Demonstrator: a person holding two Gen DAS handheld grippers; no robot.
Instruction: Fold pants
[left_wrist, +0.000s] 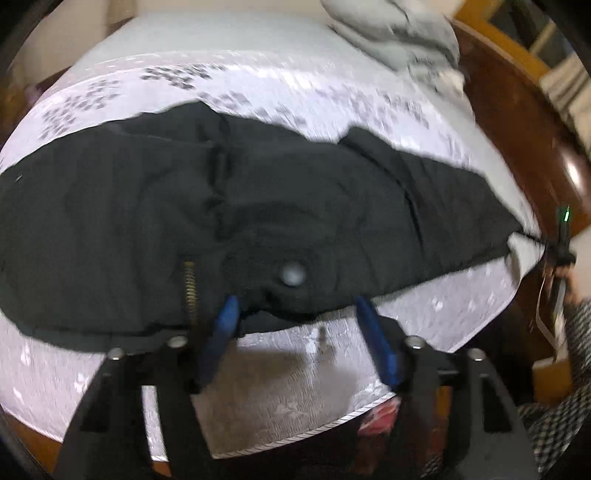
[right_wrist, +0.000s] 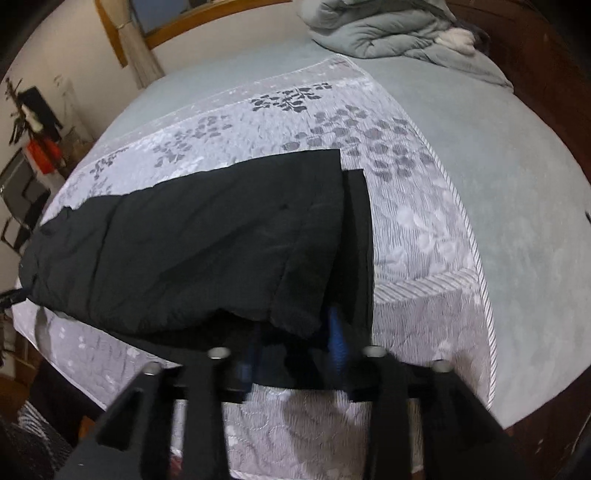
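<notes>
Black pants (left_wrist: 258, 206) lie across a white patterned bedspread (left_wrist: 258, 88). In the left wrist view I see the waist end with a round button (left_wrist: 292, 275) and a brass zipper (left_wrist: 190, 284). My left gripper (left_wrist: 295, 306) is open, its blue fingers (left_wrist: 229, 317) astride the waistband edge near the button. In the right wrist view the leg end of the pants (right_wrist: 221, 236) lies folded, cuffs to the right. My right gripper (right_wrist: 295, 332) has its blue fingers (right_wrist: 337, 332) in the cloth at the near edge of the leg; its grip is hidden by fabric.
A crumpled grey duvet (right_wrist: 388, 29) lies at the head of the bed. The wooden bed frame (left_wrist: 517, 122) runs along the right in the left wrist view. The other gripper (left_wrist: 561, 251) shows at the pants' far right end. A chair and clutter (right_wrist: 33, 166) stand left of the bed.
</notes>
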